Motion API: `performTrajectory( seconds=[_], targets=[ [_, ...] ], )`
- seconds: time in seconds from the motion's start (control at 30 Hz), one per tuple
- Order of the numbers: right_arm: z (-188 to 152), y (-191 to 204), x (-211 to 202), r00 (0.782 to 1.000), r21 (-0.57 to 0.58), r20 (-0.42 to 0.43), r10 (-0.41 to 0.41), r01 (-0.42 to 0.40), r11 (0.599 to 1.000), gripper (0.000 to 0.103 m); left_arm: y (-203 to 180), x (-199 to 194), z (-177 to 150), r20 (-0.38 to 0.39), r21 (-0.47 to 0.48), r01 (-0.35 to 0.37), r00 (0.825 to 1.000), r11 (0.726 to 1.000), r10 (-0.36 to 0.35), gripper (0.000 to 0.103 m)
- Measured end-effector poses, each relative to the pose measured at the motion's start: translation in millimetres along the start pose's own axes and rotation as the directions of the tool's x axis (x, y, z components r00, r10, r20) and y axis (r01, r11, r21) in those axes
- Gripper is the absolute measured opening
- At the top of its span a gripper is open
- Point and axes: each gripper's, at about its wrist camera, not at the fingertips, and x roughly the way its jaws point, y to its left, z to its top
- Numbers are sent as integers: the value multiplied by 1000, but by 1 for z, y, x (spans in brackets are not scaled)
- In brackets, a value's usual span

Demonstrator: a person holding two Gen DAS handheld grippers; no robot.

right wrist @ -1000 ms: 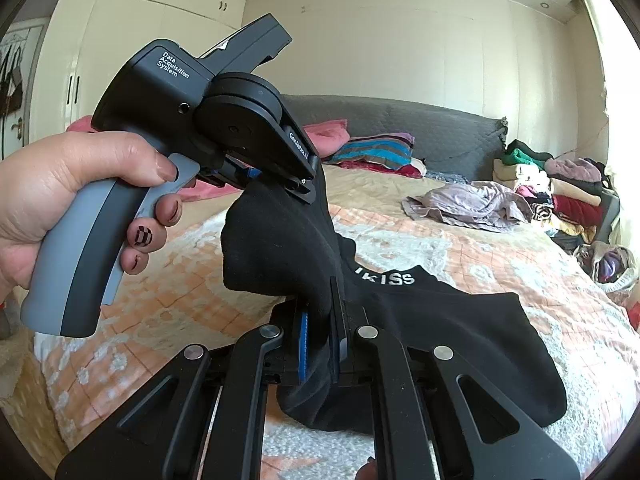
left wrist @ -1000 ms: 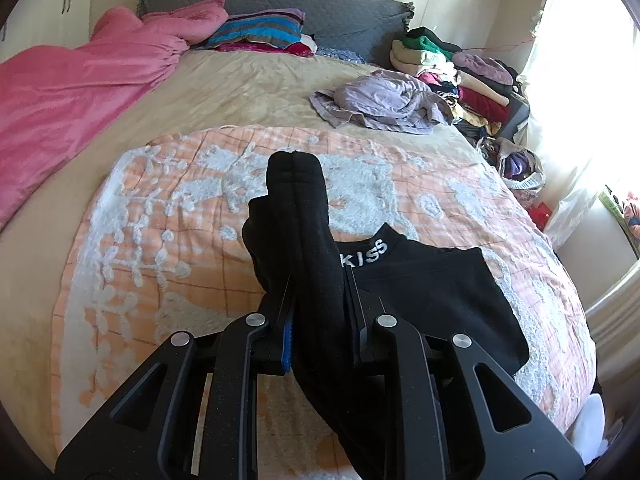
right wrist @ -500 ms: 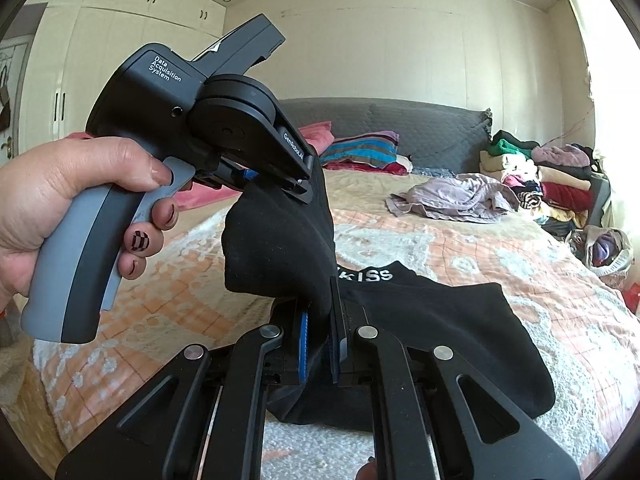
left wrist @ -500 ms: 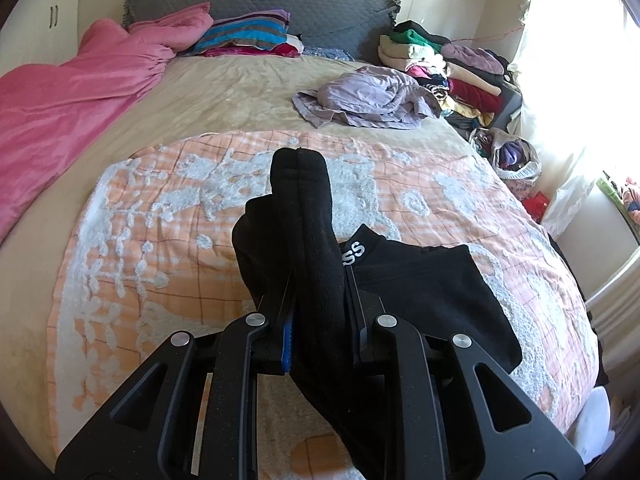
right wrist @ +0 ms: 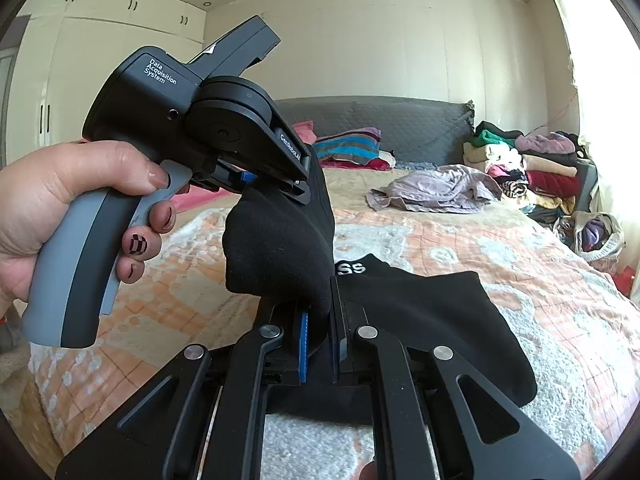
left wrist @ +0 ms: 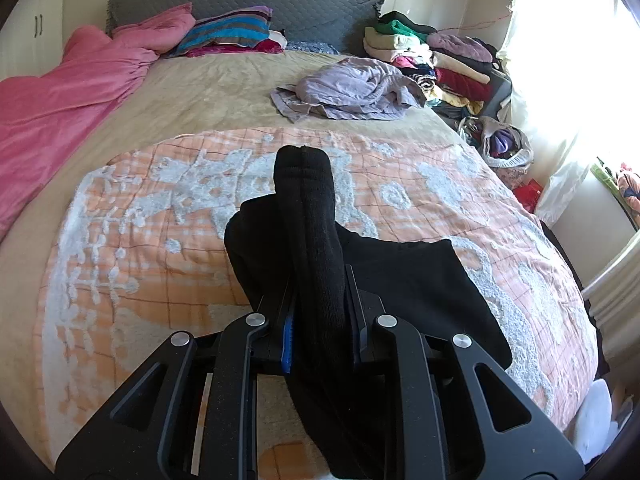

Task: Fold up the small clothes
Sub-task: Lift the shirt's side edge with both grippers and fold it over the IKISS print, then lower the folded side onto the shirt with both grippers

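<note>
Garment (right wrist: 400,340) first: it's a small black thing with white lettering on the band, and both grippers have a bite of it, which is why one end is bunched up in the air while the rest trails down onto the blanket (left wrist: 140,240). Right gripper (right wrist: 320,340) is clenched on a thin fold near the edge closest to its camera. Left gripper (left wrist: 320,320) is clamped on a thicker, doubled ridge of the same cloth, so its jaws sit a touch wider, with the fabric poking up past the tips. In the right view you can see the left gripper (right wrist: 280,188) held by a hand (right wrist: 60,208) above the blanket, pinching the top of the lifted bunch. My guess is the raised end is being carried over the flat part to make a fold. Past the blanket, further up the bed, there's a lilac heap (left wrist: 348,88), and stacked clothes (left wrist: 432,60) beyond that, near the headboard corner.
</note>
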Motion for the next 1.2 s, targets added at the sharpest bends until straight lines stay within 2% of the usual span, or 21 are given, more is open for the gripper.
performTrajectory(
  seconds=[1.2],
  targets=[
    [-16, -42, -6, 996, 92, -30, -84, 86, 992, 7, -69, 40, 7, -56, 86, 49, 997, 995, -44, 13]
  ],
)
